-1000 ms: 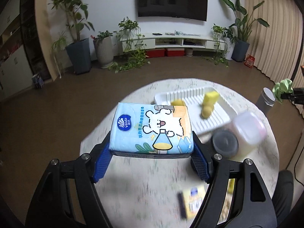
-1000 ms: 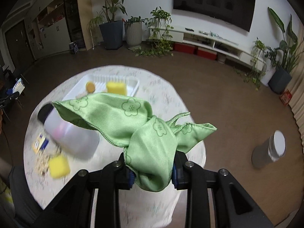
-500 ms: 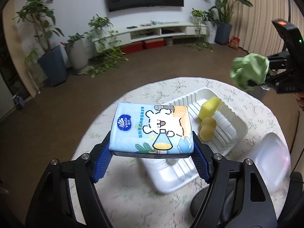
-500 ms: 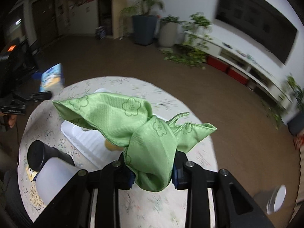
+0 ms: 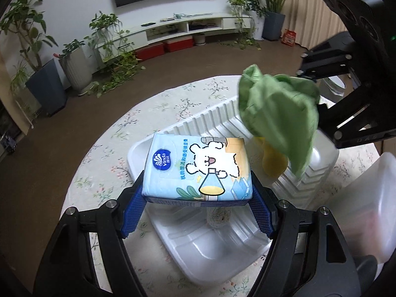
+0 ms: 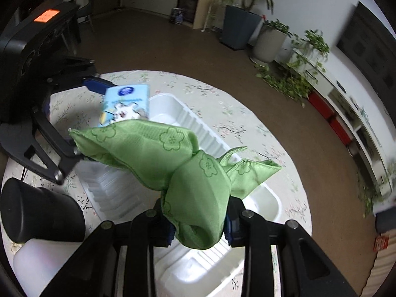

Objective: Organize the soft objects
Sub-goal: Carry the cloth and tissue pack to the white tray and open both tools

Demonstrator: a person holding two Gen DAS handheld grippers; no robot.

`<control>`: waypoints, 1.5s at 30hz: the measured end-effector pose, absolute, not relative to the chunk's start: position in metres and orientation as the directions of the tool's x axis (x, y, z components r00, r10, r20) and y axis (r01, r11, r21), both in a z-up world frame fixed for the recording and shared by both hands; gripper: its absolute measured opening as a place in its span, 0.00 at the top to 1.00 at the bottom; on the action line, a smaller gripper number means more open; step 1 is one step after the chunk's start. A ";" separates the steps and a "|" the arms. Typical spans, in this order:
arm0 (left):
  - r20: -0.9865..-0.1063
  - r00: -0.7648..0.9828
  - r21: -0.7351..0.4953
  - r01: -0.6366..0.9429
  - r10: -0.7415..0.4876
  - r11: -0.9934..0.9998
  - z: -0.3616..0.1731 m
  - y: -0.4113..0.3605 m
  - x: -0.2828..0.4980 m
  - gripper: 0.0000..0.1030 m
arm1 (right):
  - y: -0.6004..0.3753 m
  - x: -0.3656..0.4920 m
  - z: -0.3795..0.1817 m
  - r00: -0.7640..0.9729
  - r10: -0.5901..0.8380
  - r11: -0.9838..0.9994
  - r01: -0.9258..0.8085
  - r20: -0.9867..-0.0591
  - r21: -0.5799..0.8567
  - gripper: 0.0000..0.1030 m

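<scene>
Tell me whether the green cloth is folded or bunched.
Bunched: the green flower-print cloth hangs crumpled from the right claw, corners loose, above the white ribbed tray.

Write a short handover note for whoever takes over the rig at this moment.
Left gripper: shut on the tissue pack, held above the white tray.
Right gripper: shut on the green cloth, also over the tray.
Already in the tray: yellow sponges, partly hidden by the cloth.
Left to do: lower both items into the tray and release.
</scene>
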State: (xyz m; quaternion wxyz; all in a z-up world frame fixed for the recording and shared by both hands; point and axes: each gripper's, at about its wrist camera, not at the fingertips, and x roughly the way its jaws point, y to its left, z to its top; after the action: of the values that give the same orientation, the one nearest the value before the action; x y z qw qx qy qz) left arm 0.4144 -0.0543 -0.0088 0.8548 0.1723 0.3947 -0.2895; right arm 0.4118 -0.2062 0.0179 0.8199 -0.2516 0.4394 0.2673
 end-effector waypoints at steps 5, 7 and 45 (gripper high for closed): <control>-0.790 0.511 0.082 0.636 -0.340 0.767 -0.023 -0.057 0.417 0.29 | -0.199 0.416 0.008 0.457 0.212 0.701 -0.687 -0.864 -0.192 0.68; -0.797 0.507 0.092 0.639 -0.328 0.764 -0.029 -0.057 0.417 0.29 | -0.197 0.417 0.004 0.451 0.208 0.691 -0.696 -0.868 -0.196 0.67; -0.747 0.572 0.053 0.560 -0.340 0.827 -0.008 -0.025 0.409 0.00 | -0.254 0.402 0.032 0.519 0.278 0.765 -0.629 -0.808 -0.141 0.00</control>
State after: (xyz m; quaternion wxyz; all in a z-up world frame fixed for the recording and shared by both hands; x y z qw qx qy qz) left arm 0.4085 -0.0252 -0.0082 0.8749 0.1433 0.3846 -0.2571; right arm 0.4019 -0.2537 0.0324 0.8449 -0.2136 0.4105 0.2683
